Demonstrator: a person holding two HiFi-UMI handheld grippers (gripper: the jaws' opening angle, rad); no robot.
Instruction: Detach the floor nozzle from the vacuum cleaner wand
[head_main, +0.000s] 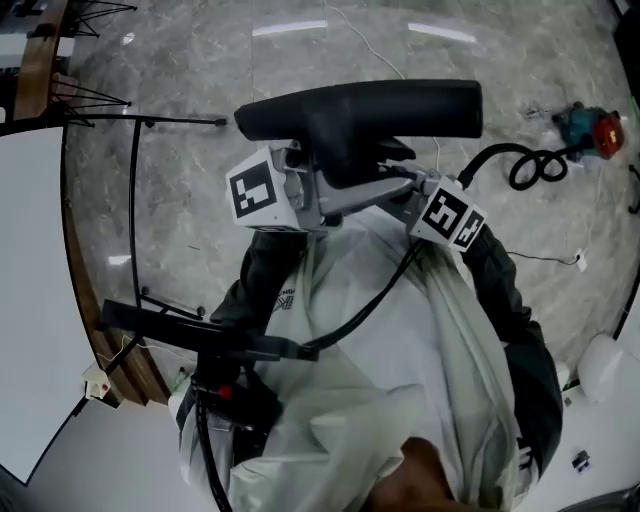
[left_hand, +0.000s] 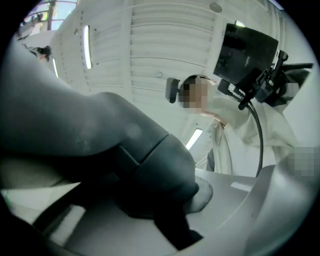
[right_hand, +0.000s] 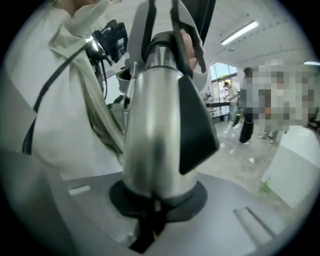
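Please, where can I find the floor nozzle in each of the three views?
Head view: nozzle, the black bar at top centre.
Left gripper view: nozzle, dark, fills the left and centre.
Right gripper view: not clearly in it; the wand fills the centre.
Shared landmark: the pale coat.

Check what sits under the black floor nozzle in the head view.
Both grippers meet below the floor nozzle: the left gripper clamps its dark neck, the right gripper clamps the silver wand. They cover the joint itself in the head view.
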